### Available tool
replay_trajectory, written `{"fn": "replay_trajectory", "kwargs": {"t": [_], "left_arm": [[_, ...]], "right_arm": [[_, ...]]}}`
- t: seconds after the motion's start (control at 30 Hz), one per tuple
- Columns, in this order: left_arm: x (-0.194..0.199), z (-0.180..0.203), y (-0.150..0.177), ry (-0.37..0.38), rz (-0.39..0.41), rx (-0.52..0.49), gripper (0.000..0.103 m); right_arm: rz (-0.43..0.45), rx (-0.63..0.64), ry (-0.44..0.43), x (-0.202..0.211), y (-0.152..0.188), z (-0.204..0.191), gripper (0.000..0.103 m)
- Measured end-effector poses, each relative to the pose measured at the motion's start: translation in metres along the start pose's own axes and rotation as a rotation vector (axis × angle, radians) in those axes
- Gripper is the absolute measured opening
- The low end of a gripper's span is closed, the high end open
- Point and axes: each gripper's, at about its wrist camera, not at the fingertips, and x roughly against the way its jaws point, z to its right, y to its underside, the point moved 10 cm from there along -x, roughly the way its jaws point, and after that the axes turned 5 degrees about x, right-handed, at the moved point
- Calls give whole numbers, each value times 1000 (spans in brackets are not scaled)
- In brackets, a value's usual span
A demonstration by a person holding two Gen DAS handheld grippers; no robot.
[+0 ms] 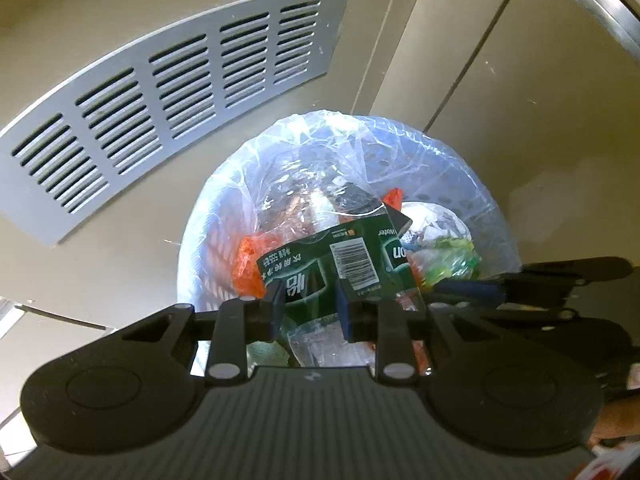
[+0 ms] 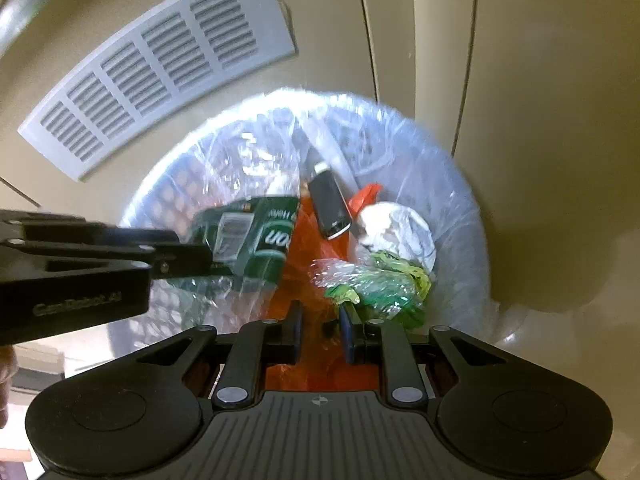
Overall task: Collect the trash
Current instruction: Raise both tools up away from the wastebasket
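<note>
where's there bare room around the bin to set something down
Bare floor right of the bin, and a strip between bin and vent. The bin itself is crowded: green label, orange bag, white wad, both tongs over it.

Both wrist cameras look steeply down from close above, past their own jaws. They share the lined bin [image 1: 352, 184] and the grey floor vent [image 2: 160, 68].
</note>
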Motion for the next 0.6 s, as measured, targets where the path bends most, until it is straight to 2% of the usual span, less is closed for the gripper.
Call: {"fn": "replay_trajectory", "kwargs": {"t": [0.13, 0.23, 0.3, 0.33, 0.37, 0.5, 0.53, 0.6], "left_arm": [[17, 0, -5, -5, 20, 8, 26], [37, 0, -8, -12, 42, 32, 33], [54, -1, -10, -20, 66, 50, 34], [64, -1, -10, -25, 76, 63, 38], [74, -2, -11, -30, 87, 77, 42], [119, 1, -12, -63, 143, 90, 55], [130, 3, -12, -75, 151, 85, 62], [154, 8, -11, -86, 178, 74, 64]], "right_arm": [[52, -19, -23, 26, -6, -4, 22], [82, -36, -37, 49, -9, -7, 23], [95, -42, -48, 64, -10, -11, 33], [106, -46, -53, 72, -11, -13, 46], [124, -49, -63, 83, -12, -15, 54], [157, -57, -95, 118, -17, -21, 64], [158, -61, -101, 125, -17, -22, 66], [161, -66, -105, 141, -18, -24, 67]]}}
